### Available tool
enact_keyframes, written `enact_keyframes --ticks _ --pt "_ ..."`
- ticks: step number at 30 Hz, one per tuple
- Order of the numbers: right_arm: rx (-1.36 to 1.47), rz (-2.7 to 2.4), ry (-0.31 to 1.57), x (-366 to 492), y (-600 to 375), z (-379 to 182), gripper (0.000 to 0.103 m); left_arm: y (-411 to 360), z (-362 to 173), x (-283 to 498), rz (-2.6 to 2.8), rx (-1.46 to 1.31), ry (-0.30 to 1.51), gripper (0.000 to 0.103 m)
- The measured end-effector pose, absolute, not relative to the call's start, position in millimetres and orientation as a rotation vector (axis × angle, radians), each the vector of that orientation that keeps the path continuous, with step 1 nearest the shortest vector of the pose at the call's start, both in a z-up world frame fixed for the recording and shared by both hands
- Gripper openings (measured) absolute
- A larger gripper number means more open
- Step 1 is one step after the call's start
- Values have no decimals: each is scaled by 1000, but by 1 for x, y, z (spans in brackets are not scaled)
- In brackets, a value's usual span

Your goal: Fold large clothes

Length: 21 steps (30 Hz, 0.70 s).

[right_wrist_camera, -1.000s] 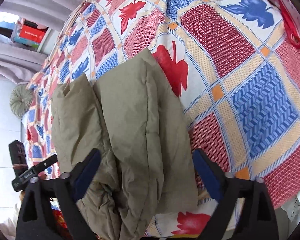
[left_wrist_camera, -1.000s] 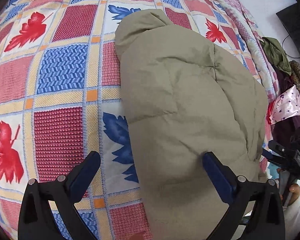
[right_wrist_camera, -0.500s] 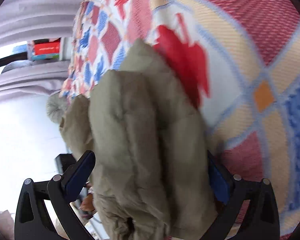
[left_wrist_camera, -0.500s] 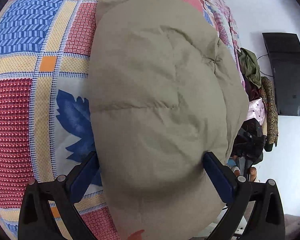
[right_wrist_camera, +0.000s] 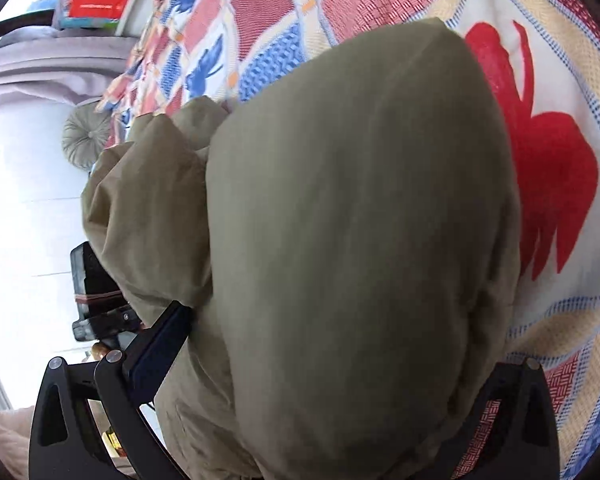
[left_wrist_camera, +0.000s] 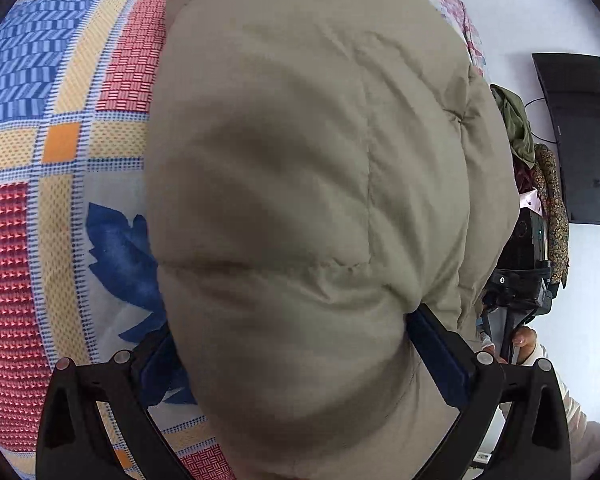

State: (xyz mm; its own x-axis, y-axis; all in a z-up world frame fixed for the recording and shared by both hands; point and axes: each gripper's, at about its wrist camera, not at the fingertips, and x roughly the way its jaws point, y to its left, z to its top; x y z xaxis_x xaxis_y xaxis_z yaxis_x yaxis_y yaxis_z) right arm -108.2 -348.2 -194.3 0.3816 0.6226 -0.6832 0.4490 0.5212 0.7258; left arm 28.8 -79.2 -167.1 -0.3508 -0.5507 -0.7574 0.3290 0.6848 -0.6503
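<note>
An olive-green padded jacket [left_wrist_camera: 300, 160] lies folded in a thick bundle on the patchwork bedspread [left_wrist_camera: 40, 240]. My left gripper [left_wrist_camera: 296, 332] is open, its blue pads wide apart on either side of the jacket's near end, and the fabric bulges between them. In the right wrist view the same jacket [right_wrist_camera: 360, 200] fills the frame. My right gripper [right_wrist_camera: 332, 340] is open around its other end; the left pad shows at the jacket's edge, and the right finger is mostly hidden behind the fabric.
The bedspread [right_wrist_camera: 560, 160] has red and blue leaf squares. A heap of clothes [left_wrist_camera: 516, 128] and a black screen [left_wrist_camera: 580, 140] lie beyond the bed's edge. A hand [left_wrist_camera: 524, 340] holds the other gripper. A round cushion [right_wrist_camera: 86, 136] sits at the far end.
Both grippers have moved in toward the jacket from opposite ends, so its bulk now sits between their fingers. The jaws stay about as wide as before.
</note>
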Motion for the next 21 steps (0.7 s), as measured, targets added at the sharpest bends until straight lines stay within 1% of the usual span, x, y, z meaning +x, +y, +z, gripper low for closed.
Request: enact_keyframes --ticks 3,4,5,6,7,8,9,10,12,13,18,21 --pt "1086 106 1257 -107 -343 -195 103 -91 -168 26 -913 -189 1716 103" --pt "1084 99 1260 -106 -342 -193 101 -94 -166 25 -905 -184 1712 103" --pt "1080 91 1264 -106 -341 -192 99 -98 -162 23 -897 -175 1697 101" --pt "1078 93 1267 -107 -339 -191 91 -101 -156 21 -893 -161 1675 96" --pt "1080 101 1262 -109 -338 -189 78 -105 -149 18 -892 -135 1645 93" --pt "1094 112 1249 -110 -337 -187 71 -108 -142 15 -897 -116 1618 88" --pt "1109 120 1236 -112 -336 -184 63 -109 -136 12 -901 -105 1599 83" --pt "1115 126 1225 -113 -335 -181 52 -111 -130 10 -908 -99 1579 80" --pt "1120 133 1195 -114 -329 -172 44 -111 -117 7 -924 -110 1554 76" --pt "1125 140 1178 -114 -326 -167 42 -111 -110 7 -936 -123 1540 76" --pt "1139 217 1074 -103 -307 -133 42 -107 -72 13 -959 -141 1455 76" --pt "1125 254 1047 -84 -293 -117 42 -98 -52 34 -944 -154 1412 76"
